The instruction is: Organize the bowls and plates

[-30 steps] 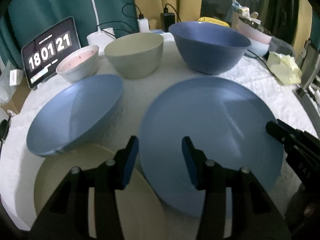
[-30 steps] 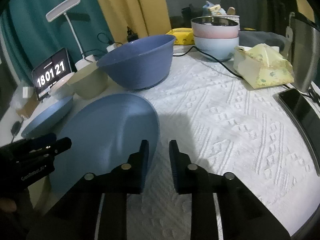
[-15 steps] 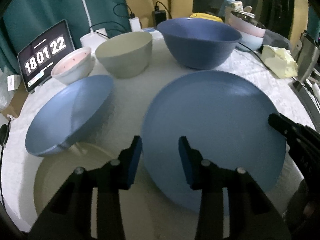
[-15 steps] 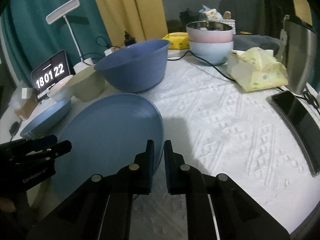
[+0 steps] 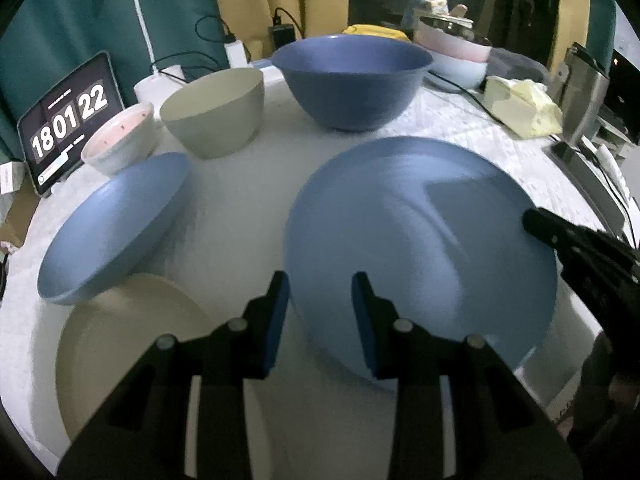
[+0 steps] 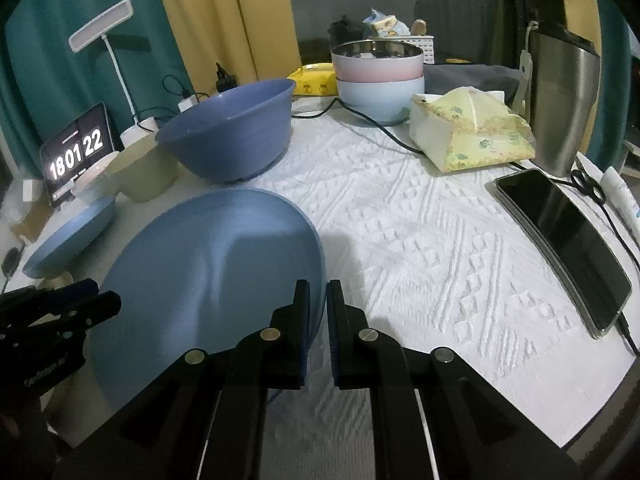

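Cream plate: left wrist only.

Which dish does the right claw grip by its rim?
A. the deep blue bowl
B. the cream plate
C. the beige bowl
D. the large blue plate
D: the right claw is shut on the near right rim of the large blue plate; the other dishes sit apart from it.

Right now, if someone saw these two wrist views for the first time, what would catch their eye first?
The large round blue plate dominates the middle of the white textured tablecloth, its right rim pinched by the right gripper, while the left gripper is closing on its near-left rim. Behind it stands a deep blue bowl, and at far left a glowing tablet clock leans upright.
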Motion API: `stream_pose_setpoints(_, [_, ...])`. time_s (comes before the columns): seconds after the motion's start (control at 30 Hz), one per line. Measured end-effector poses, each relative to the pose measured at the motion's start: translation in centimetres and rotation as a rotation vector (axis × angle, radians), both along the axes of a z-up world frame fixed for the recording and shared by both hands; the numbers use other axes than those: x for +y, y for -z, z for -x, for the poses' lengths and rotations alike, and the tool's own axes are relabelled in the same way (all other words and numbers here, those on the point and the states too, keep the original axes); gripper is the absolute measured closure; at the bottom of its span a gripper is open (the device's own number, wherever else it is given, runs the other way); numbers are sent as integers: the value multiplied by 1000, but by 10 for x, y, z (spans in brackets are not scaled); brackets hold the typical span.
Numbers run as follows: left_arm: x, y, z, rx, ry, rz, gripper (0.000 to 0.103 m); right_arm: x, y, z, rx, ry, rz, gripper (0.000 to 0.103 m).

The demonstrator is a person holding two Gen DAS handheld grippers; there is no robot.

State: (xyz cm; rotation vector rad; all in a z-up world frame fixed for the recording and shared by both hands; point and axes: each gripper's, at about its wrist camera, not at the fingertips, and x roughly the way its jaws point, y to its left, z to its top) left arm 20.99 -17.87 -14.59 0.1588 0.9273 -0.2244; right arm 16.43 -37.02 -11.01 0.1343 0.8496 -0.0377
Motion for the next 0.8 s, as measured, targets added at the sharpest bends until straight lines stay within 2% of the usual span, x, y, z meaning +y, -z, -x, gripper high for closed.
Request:
stream_pose_setpoints(0.13, [5,1,7,12,14,22,69,3,-1,3,10,12,13,94])
stream_pose_setpoints(0.2, [8,-3,12,-14,10,22,68,3,-3,5,12,33,6,93])
stream_pose_setpoints(0.33, [17,-17,23,-89,2,33,68,9,-16,15,-22,55,32,82])
stream_pose_setpoints(0.8, [62,-44,57,-209,-56,71,66,51,-47,34,-85,-1,82,81])
